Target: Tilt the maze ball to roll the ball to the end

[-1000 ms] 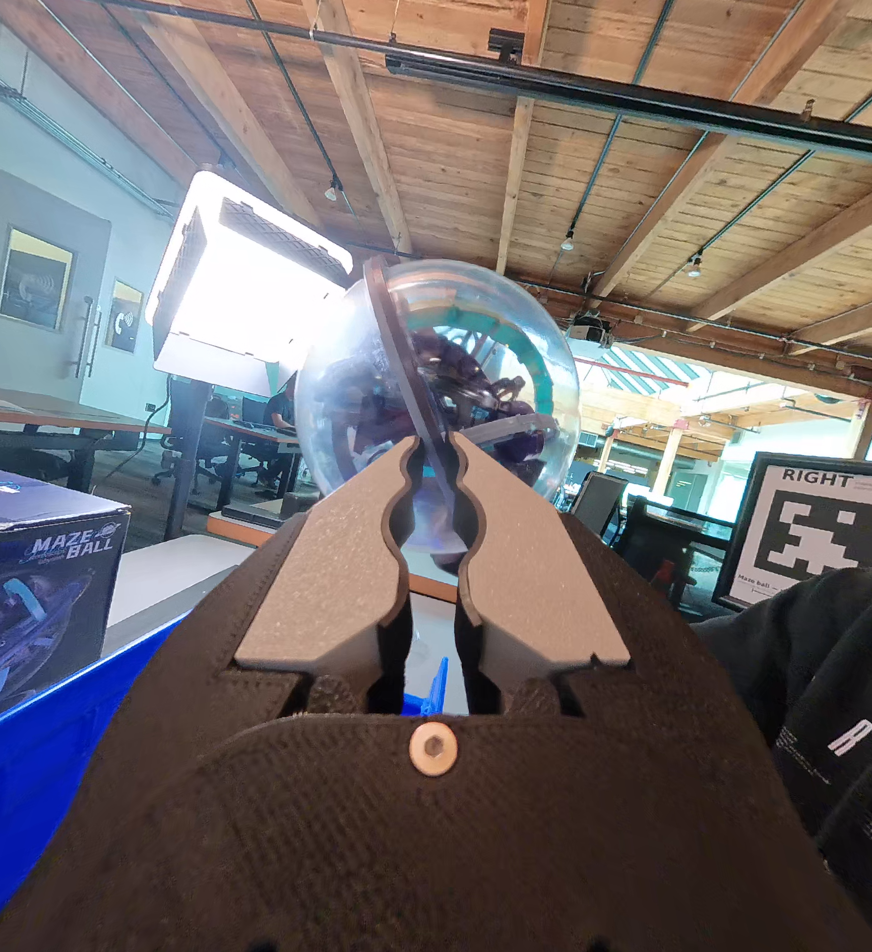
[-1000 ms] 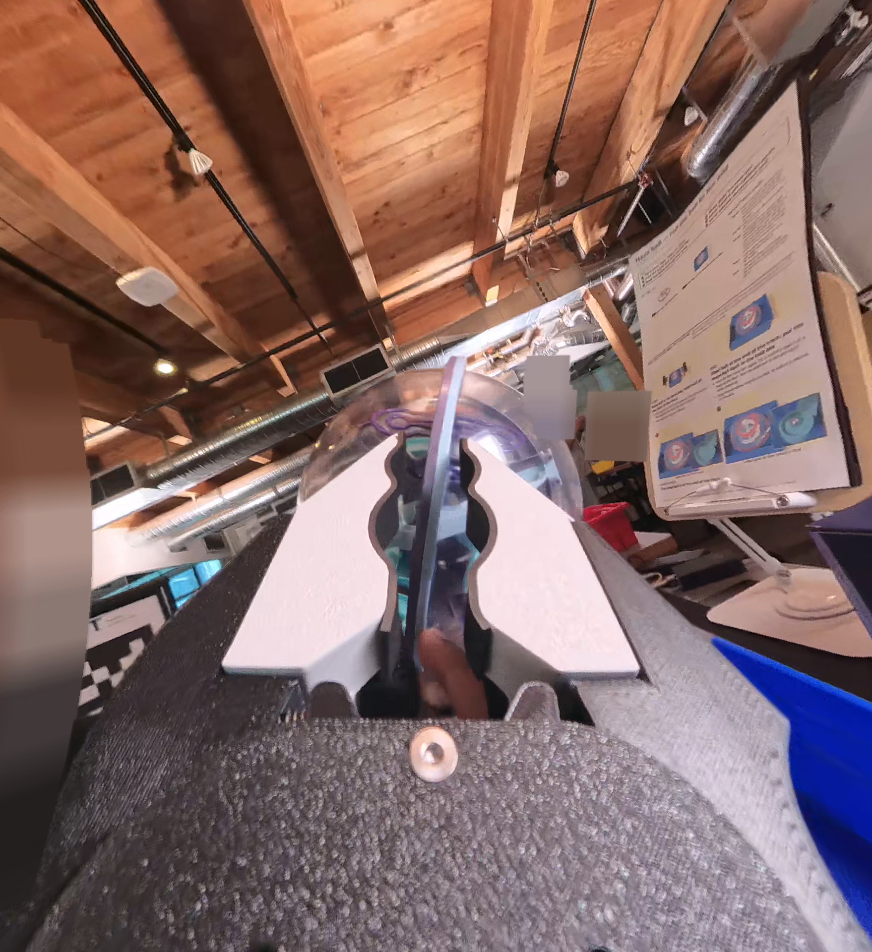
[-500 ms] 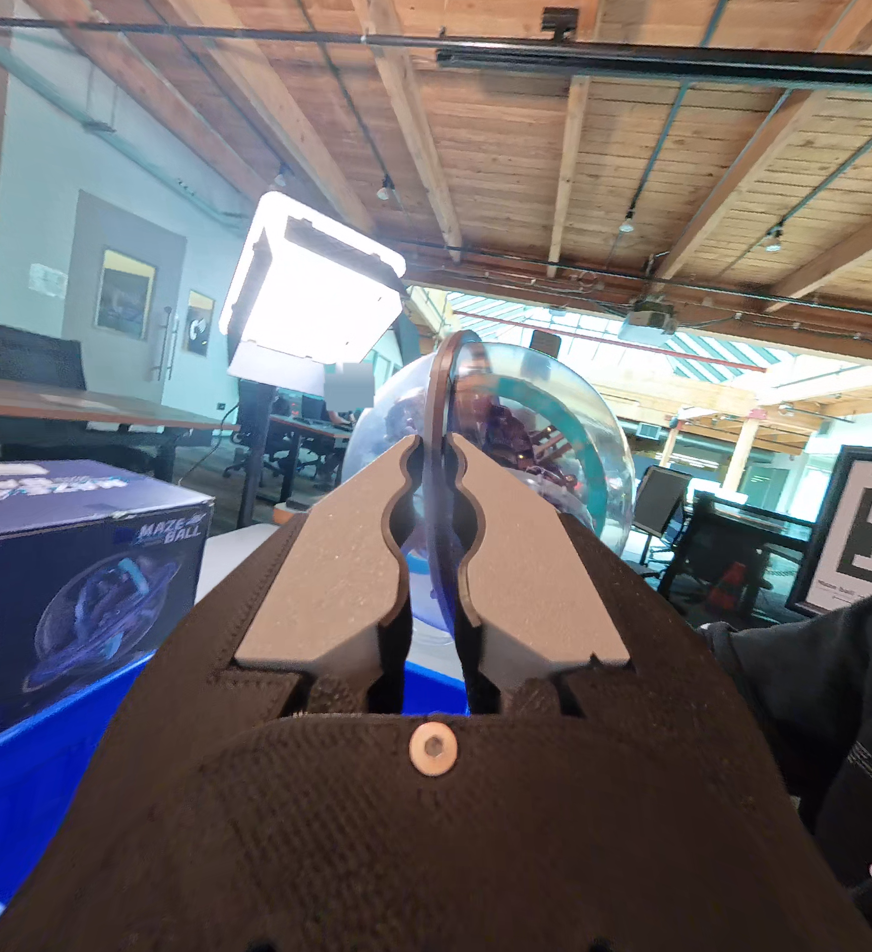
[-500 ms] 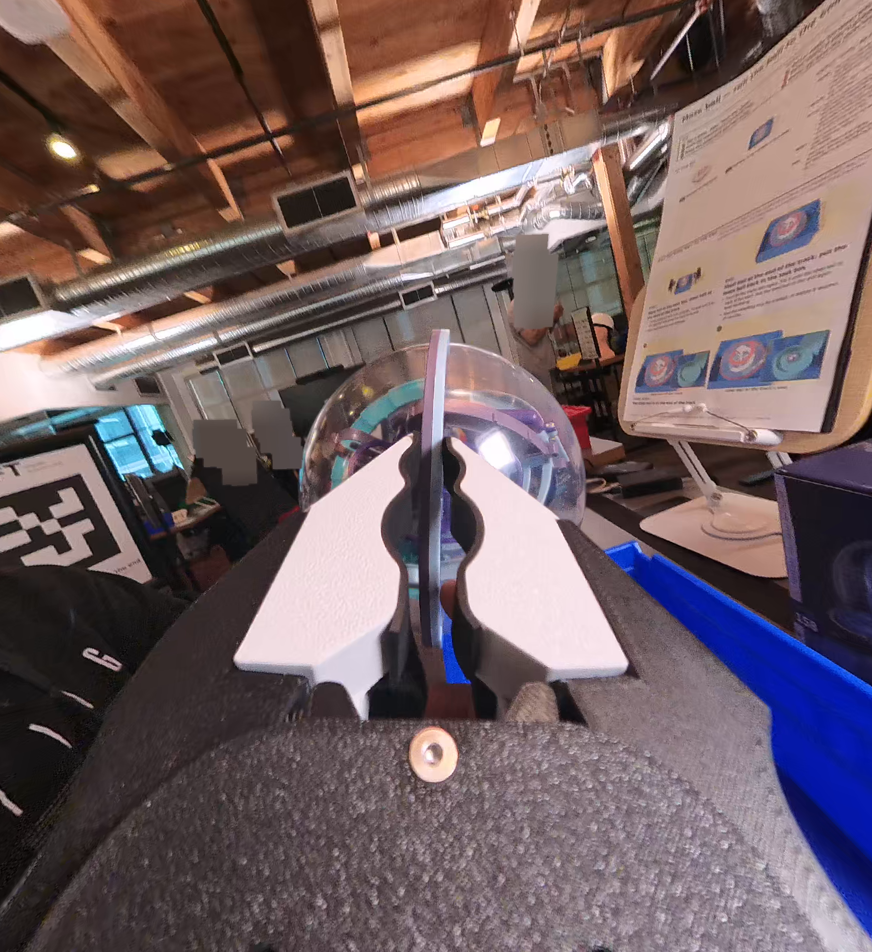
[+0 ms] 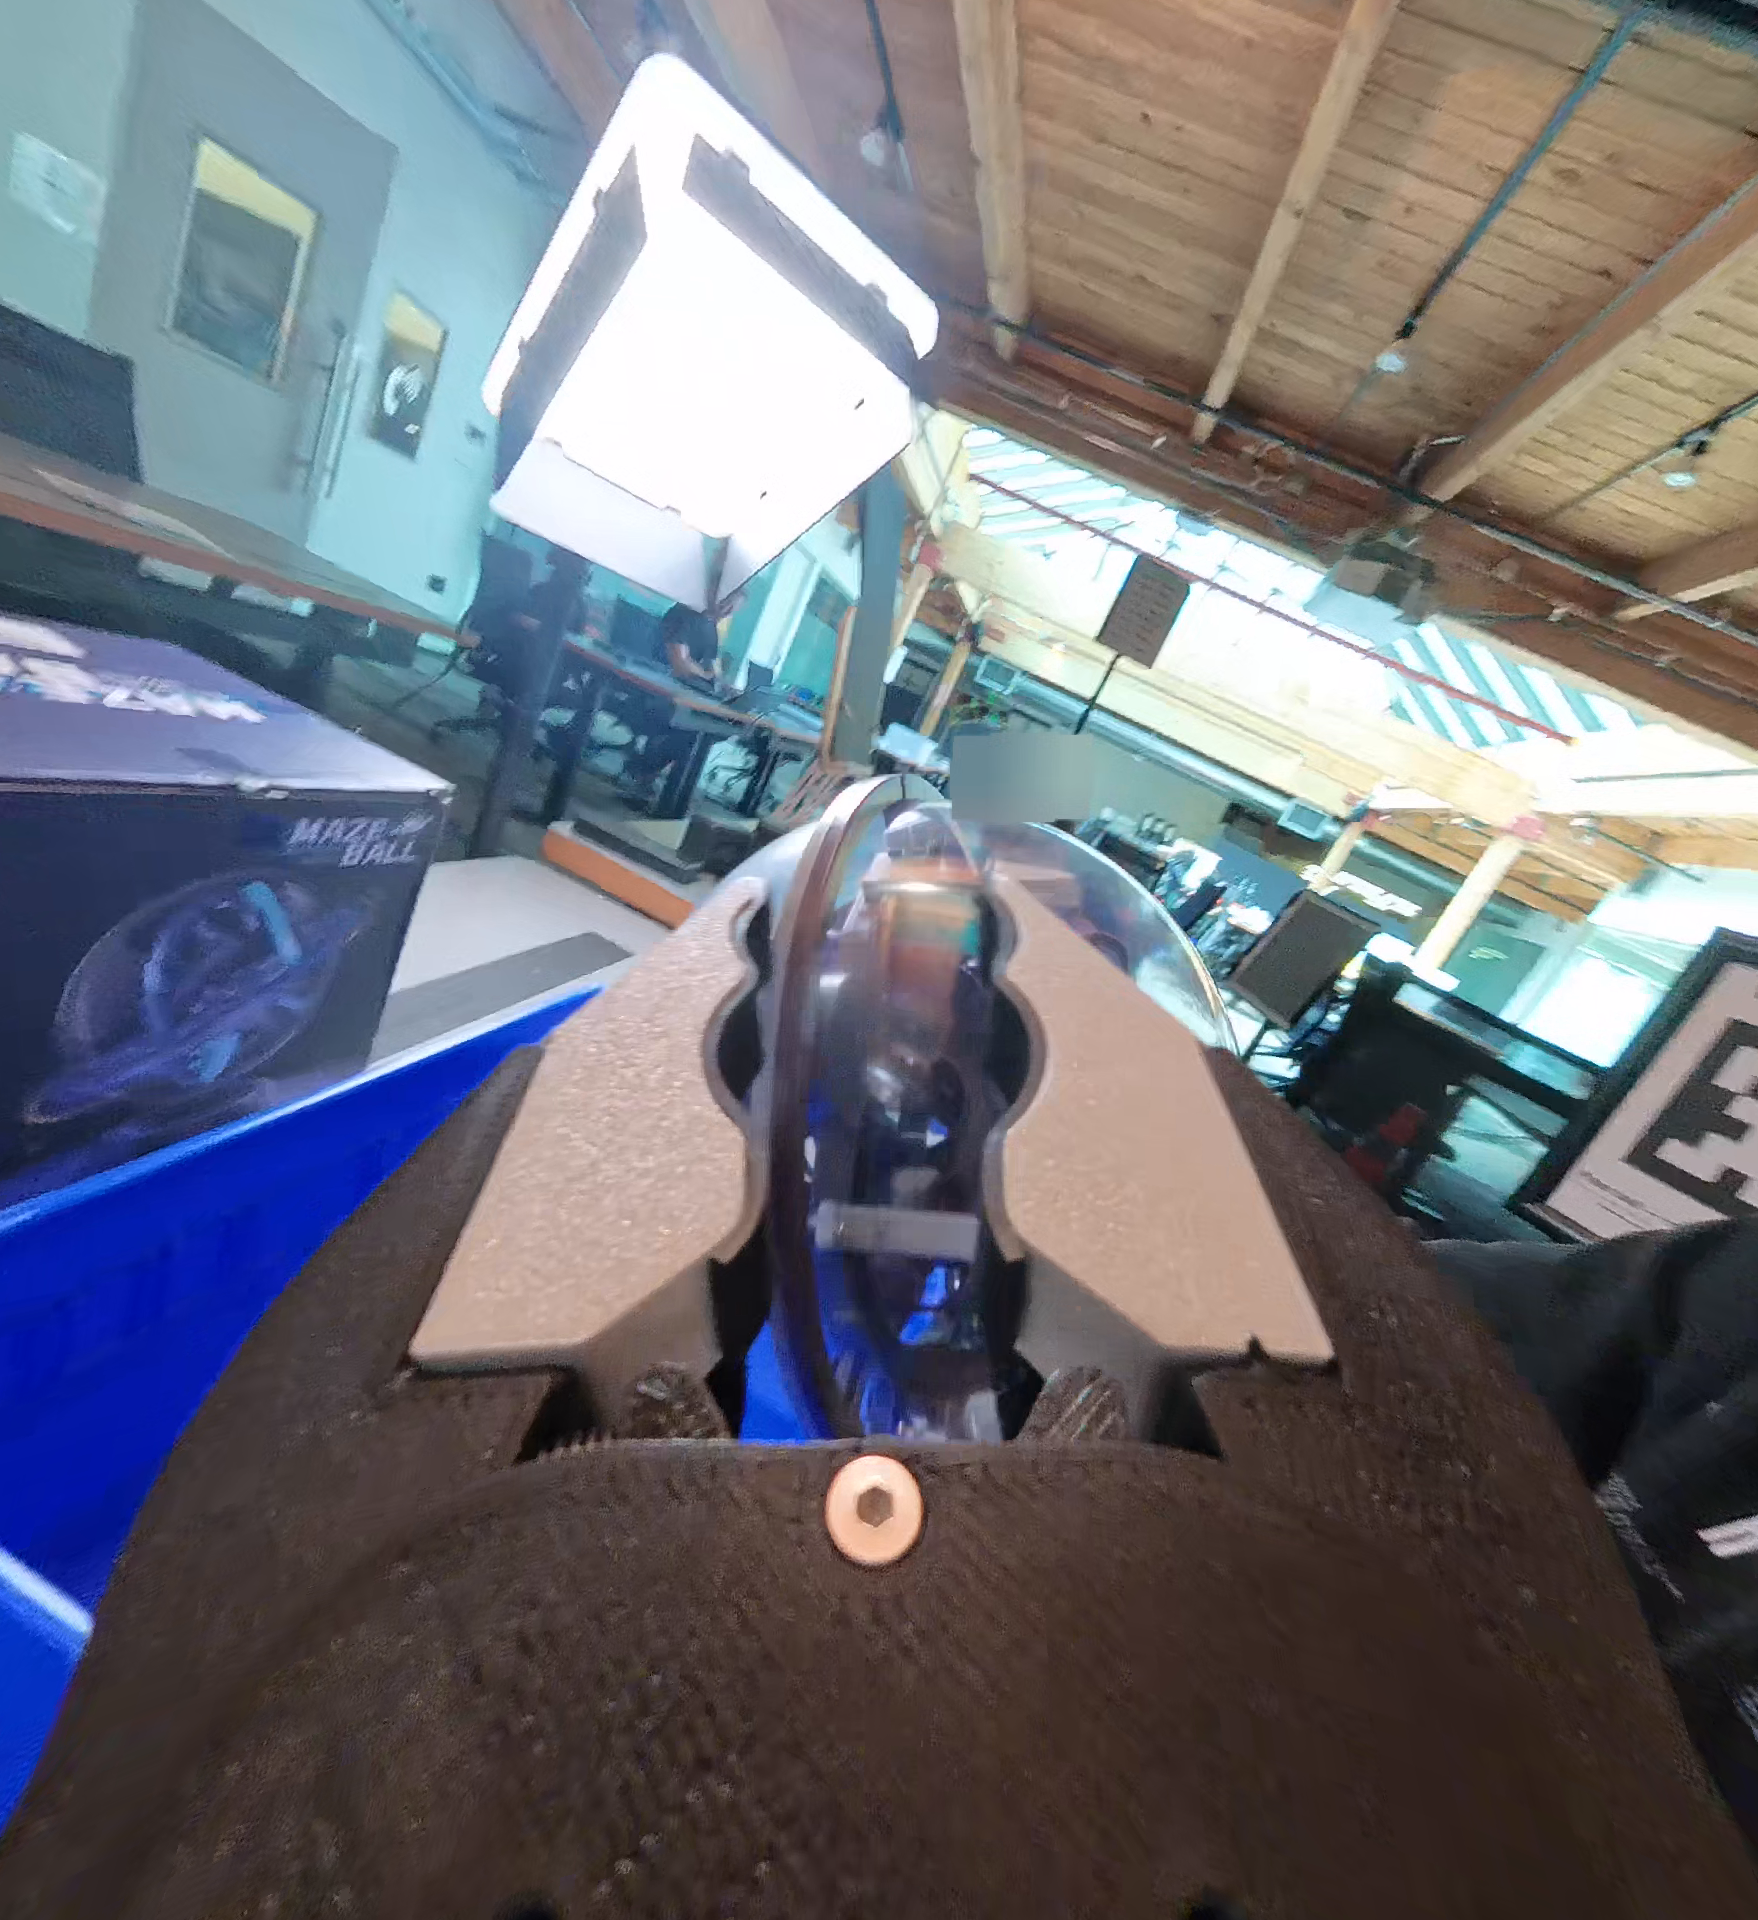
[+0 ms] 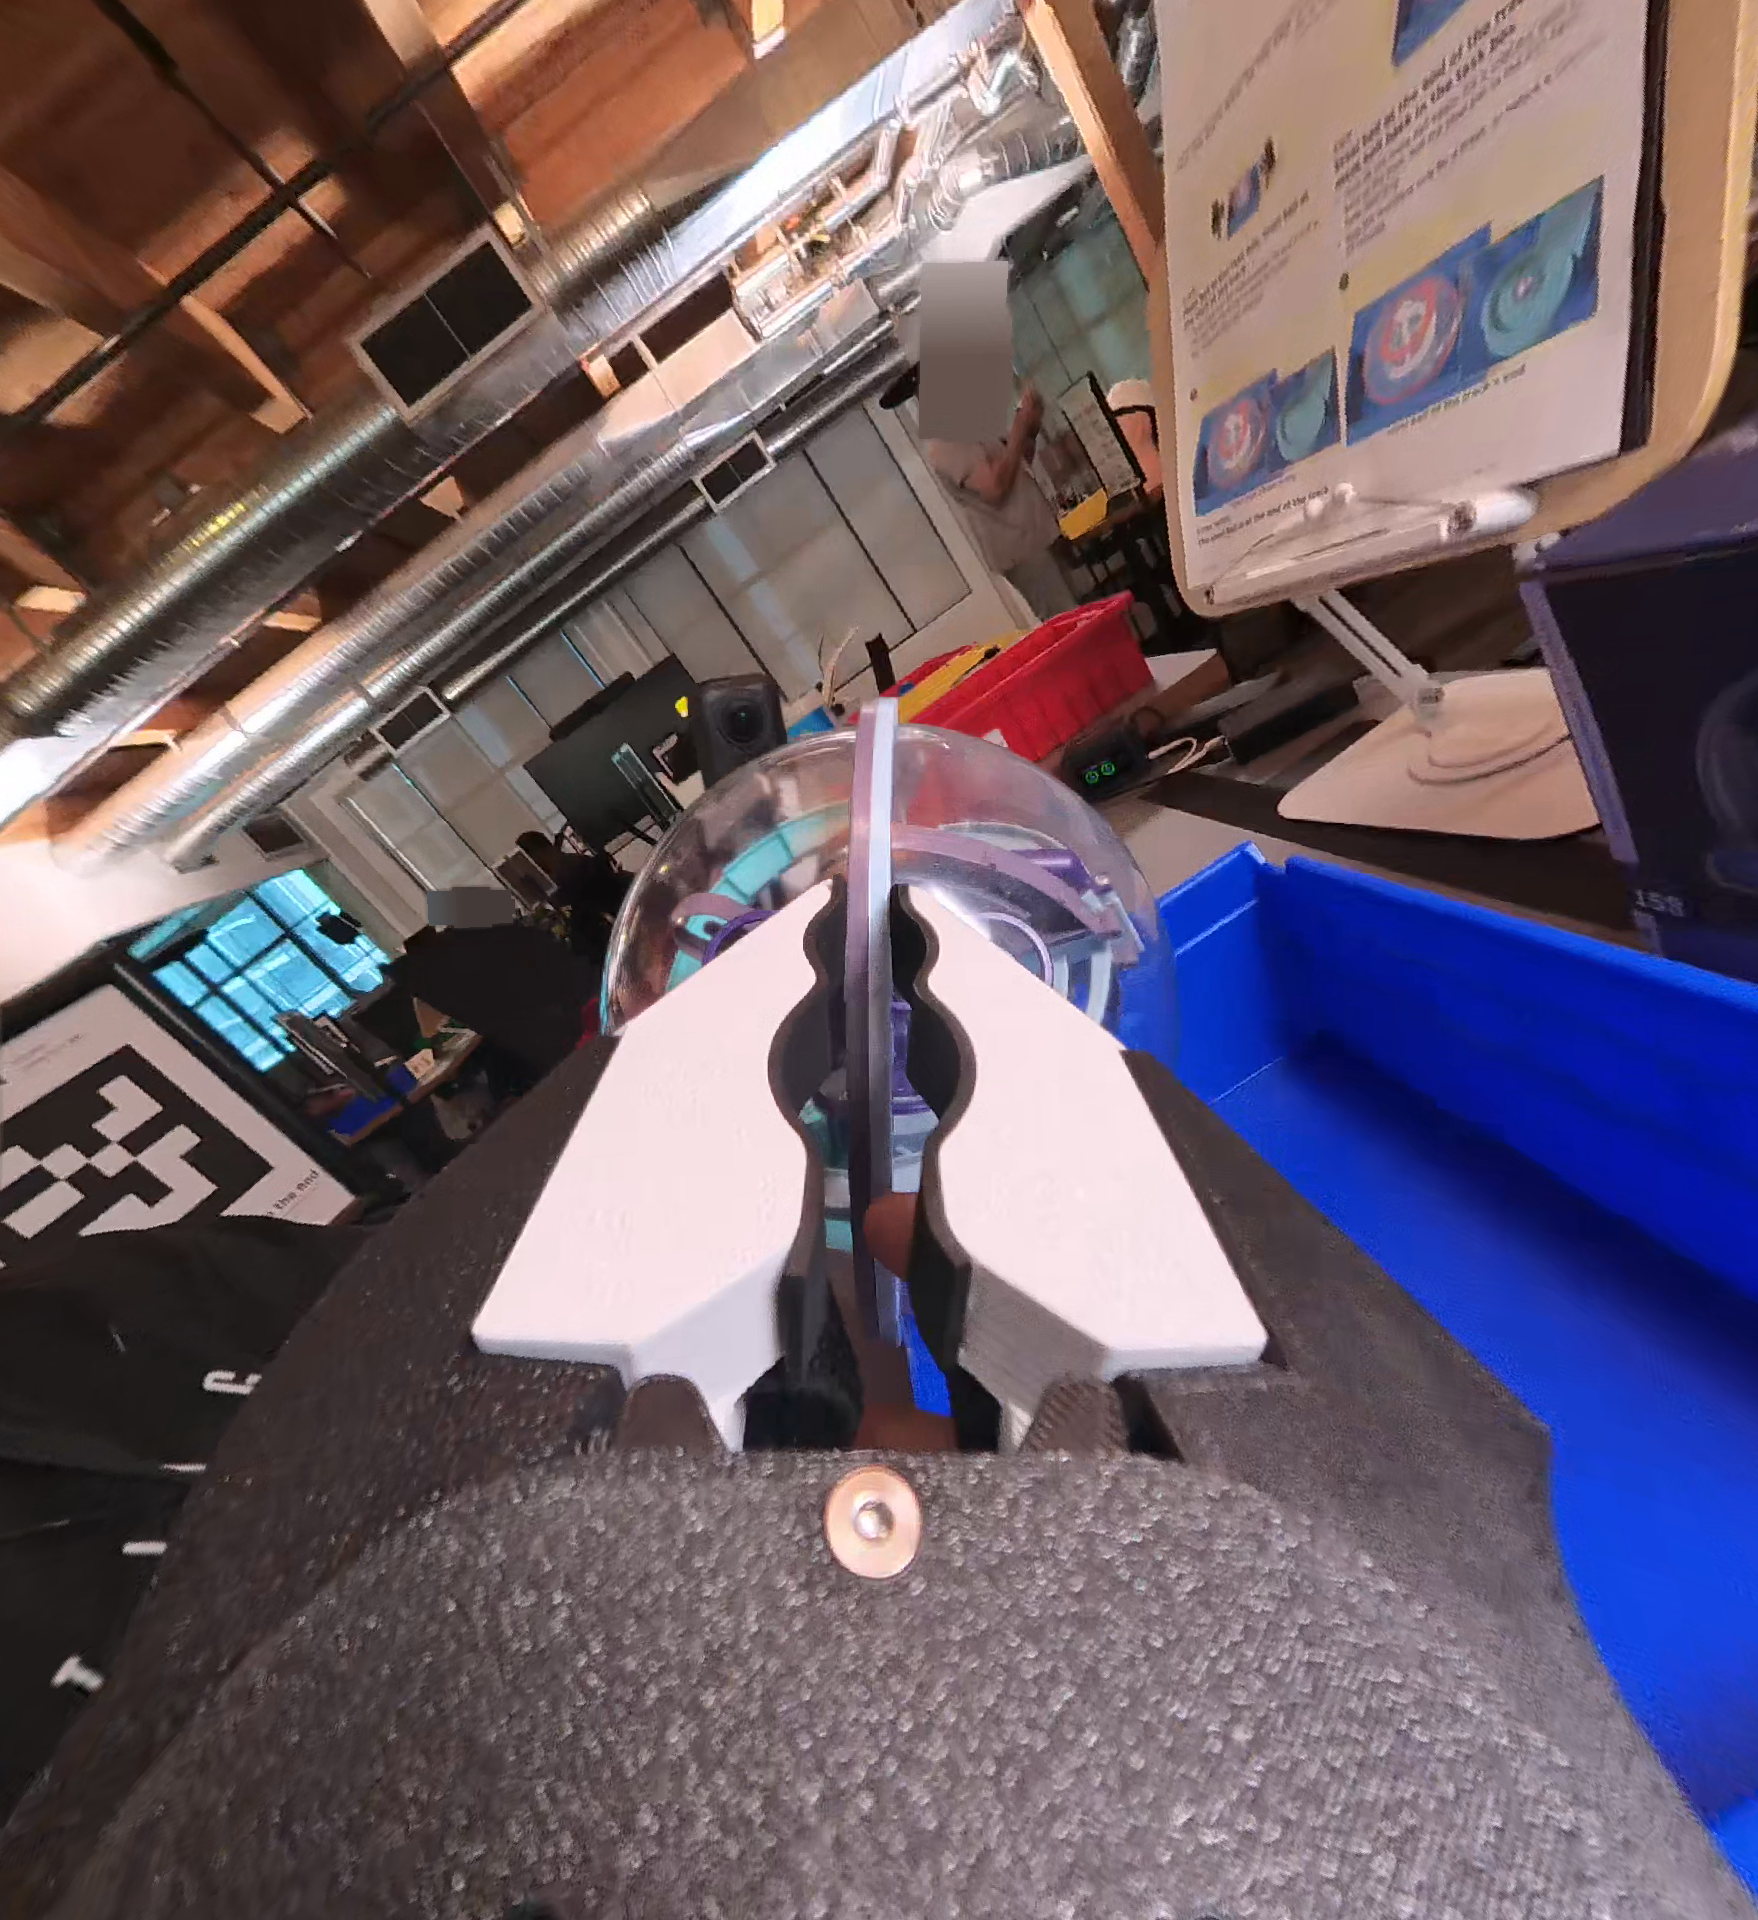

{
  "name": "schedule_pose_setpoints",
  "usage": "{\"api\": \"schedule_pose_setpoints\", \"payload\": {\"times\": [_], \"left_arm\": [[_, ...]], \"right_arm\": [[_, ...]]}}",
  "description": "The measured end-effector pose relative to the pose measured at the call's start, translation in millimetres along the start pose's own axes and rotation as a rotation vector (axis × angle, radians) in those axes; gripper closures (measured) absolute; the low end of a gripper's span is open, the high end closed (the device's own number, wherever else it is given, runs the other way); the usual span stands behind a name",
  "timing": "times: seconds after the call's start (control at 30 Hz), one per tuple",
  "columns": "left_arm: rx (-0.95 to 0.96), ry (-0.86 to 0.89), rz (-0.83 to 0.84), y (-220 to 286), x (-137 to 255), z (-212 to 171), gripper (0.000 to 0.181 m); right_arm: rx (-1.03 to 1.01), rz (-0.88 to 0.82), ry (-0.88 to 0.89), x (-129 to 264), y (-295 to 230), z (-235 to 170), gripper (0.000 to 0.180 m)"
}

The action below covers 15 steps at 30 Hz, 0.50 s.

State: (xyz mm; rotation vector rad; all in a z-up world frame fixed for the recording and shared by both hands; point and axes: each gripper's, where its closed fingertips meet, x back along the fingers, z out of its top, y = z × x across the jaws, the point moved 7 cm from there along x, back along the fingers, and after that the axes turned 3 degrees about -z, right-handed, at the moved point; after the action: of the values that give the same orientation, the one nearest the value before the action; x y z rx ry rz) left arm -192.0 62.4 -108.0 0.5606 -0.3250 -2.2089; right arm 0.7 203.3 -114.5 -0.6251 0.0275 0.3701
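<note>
Right now the maze ball [image 6: 885,914], a clear sphere with teal and purple tracks inside, is held up in the air between the two grippers, above a blue bin [image 6: 1477,1091]. A flat rim runs around the sphere, and both tools work on that rim from opposite sides.

The right gripper [image 6: 870,997] has its white jaws pressed together on the rim, which runs edge-on straight up the gap between them. The left gripper [image 5: 880,997] looks different: its grey jaws stand apart, with a clear gap to either side of the rim, so they bracket the rim rather than pinch it. Whether the rim rests on the left fingers lower down cannot be told, since that view is blurred.

Judging by this, the tilting step is in hand, with the right side carrying the sphere. The small ball inside cannot be picked out in either view, so how far along the track it has got is unknown.

The next move likely calls for a firm hold on the left side before any further tilt, then slow, small turns of both wrists together so the sphere rotates without twisting out of the single pinch. A slip would probably drop it into the bin below.

A dark product box [image 5: 158,935] stands beside the bin, and an instruction sheet on a stand [image 6: 1415,270] sits beyond it.
</note>
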Motion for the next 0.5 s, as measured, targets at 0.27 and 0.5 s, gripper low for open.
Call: {"api": "schedule_pose_setpoints", "payload": {"times": [0.27, 0.5], "left_arm": [[-0.195, -0.423, 0.117, -8, -13, -41, 0.072], [-0.368, -0.601, 0.206, -19, -15, -59, 0.145]], "right_arm": [[-0.015, -0.005, -0.122, -12, 15, -24, 0.174], [0.140, -0.022, -0.181, -11, 5, -19, 0.180]]}}
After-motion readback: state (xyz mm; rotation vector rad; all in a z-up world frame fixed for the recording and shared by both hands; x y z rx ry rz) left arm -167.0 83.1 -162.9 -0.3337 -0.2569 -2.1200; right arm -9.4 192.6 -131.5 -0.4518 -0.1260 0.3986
